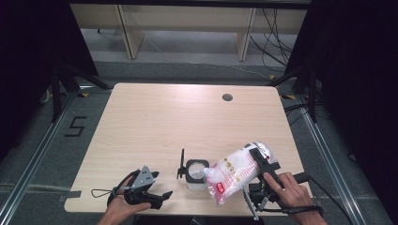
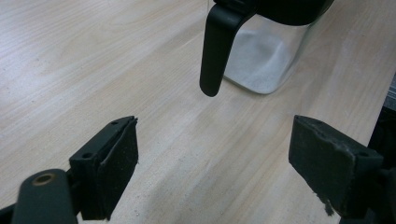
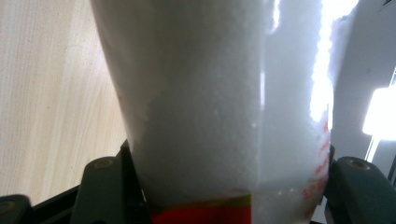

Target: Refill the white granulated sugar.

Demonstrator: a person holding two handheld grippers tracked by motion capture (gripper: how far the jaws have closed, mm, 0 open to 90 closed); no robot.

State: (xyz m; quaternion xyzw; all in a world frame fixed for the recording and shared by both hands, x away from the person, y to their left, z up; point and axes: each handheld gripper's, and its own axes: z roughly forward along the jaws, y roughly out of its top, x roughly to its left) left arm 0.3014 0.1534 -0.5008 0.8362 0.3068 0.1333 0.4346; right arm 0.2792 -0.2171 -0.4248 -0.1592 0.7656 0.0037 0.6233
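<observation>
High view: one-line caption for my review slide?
Right claw tilts a bag of white granules over a clear jar; left claw rests open.

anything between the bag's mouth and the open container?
Nothing visible. The right gripper holds the bag tilted, its mouth right at the container rim. The lid is flipped to the far side.

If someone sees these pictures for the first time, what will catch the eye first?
Probably the clear plastic bag of white grains with red print, clamped in the right gripper and tilted over the small clear jar with a black rim near the table's front edge. Next, the left gripper lies at the front left, jaws open and empty.
</observation>
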